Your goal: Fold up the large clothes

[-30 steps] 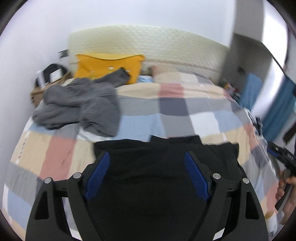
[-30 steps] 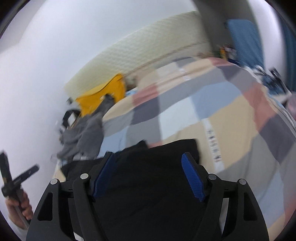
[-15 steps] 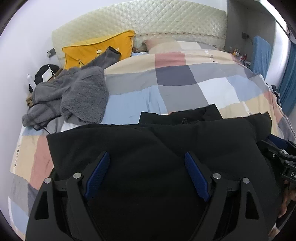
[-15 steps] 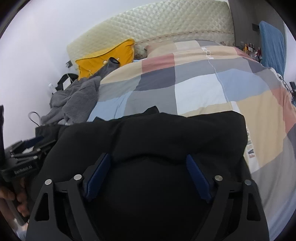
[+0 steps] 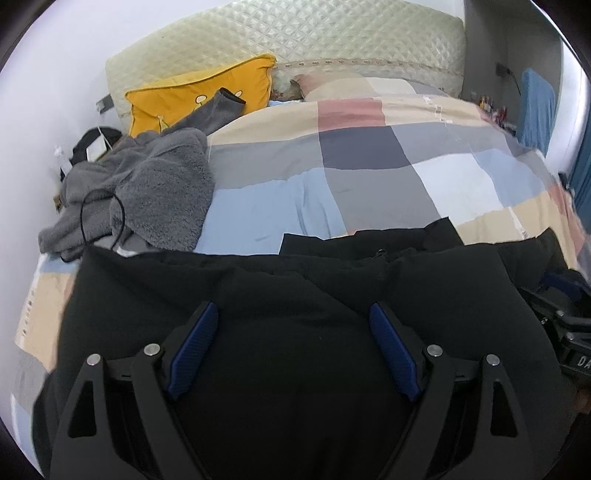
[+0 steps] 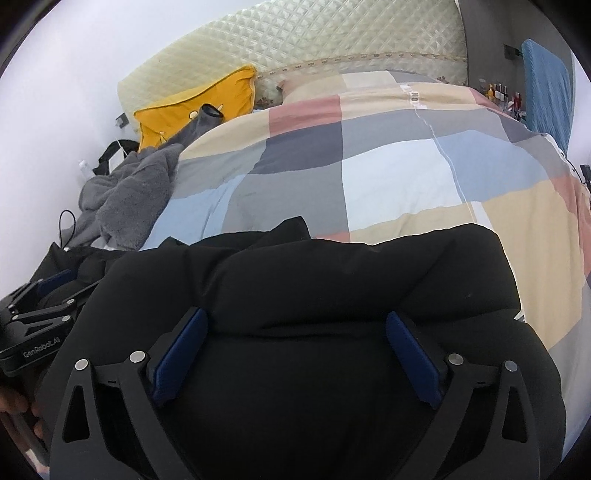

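Item: black jacket [image 5: 295, 295], near end of my checked duvet [image 5: 369, 177], long axis left–right, collar edge facing far toward the quilted headboard [image 5: 295, 33].

Open room: bare duvet beyond it.

Far left: grey fleece garment [image 5: 147, 192], yellow pillow [image 5: 192, 96].

My left gripper [image 5: 295, 350] and right gripper [image 6: 295, 350]: jaws wide apart over the jacket.

- The left gripper [image 5: 293, 343] is matte black plastic, with triangular cut-outs in its arms.
- Its fingers [image 5: 192, 349] wear ribbed blue pads; round silver screws [image 5: 152, 349] sit at the joints.
- The right gripper [image 6: 295, 354] matches it.
- White "GenRobot.AI" lettering [image 6: 40, 348] marks the left gripper's body.
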`<state>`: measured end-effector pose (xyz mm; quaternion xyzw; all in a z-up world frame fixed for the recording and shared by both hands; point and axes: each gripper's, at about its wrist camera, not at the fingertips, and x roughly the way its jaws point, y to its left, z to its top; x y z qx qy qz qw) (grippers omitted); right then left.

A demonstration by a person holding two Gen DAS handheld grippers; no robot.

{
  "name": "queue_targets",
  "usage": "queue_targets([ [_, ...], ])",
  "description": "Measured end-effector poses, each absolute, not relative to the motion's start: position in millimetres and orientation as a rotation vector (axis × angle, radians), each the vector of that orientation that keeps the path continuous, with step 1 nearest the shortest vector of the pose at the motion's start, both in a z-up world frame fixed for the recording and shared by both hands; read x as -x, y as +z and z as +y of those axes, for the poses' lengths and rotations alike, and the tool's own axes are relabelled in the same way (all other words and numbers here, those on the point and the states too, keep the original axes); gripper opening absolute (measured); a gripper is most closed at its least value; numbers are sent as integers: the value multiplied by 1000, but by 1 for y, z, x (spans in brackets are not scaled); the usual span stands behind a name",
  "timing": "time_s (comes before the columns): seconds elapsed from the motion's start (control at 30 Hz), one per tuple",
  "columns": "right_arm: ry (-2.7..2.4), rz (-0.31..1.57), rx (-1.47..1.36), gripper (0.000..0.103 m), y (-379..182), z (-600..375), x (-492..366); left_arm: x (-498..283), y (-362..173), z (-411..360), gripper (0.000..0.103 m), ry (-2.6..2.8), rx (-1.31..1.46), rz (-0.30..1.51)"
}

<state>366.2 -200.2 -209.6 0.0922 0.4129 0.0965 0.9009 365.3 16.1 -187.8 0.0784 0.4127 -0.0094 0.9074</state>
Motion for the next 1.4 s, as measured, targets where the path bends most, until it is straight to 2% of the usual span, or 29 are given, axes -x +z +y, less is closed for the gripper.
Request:
queue_targets([
  [0.2,267,805,-186,97,-193,-220,-342,-345,-179,26,84,-29,-180,818],
  [0.27,260,776,-197,97,-183,-238,-330,-324,-169,37,85,-27,-185,754],
  [0.37,254,750,-250,97,-171,-271,-316,-273,-155,73,85,-14,-134,619],
  [0.53,262,823,-312,97,-183,-315,-310,-239,-148,144,85,100,-8,582],
  [0.73,221,859,-459,97,-202,-356,-309,-244,-169,231,85,180,344,709],
  [1.0,285,982,-633,96,-251,-364,-332,-276,-208,238,85,26,450,868],
  [1.07,338,993,-680,88,-257,-357,-336,-277,-215,240,84,-29,513,888],
  [1.1,356,991,-684,76,-256,-354,-338,-279,-217,239,82,-74,549,898],
  [1.13,362,983,-667,61,-252,-348,-339,-280,-219,238,72,-121,588,899],
  [1.17,357,959,-621,52,-242,-341,-339,-280,-219,237,61,-162,622,894],
  [1.2,348,936,-579,31,-233,-335,-338,-279,-218,236,54,-196,644,887],
  [1.23,331,920,-538,18,-224,-330,-337,-279,-216,236,39,-217,658,877],
  [1.27,301,891,-494,13,-213,-326,-335,-277,-211,235,19,-232,661,858],
  [1.3,283,852,-469,10,-201,-323,-333,-274,-201,235,12,-240,643,822],
  [1.4,290,733,-472,7,-167,-323,-331,-262,-172,235,7,-236,618,694],
])
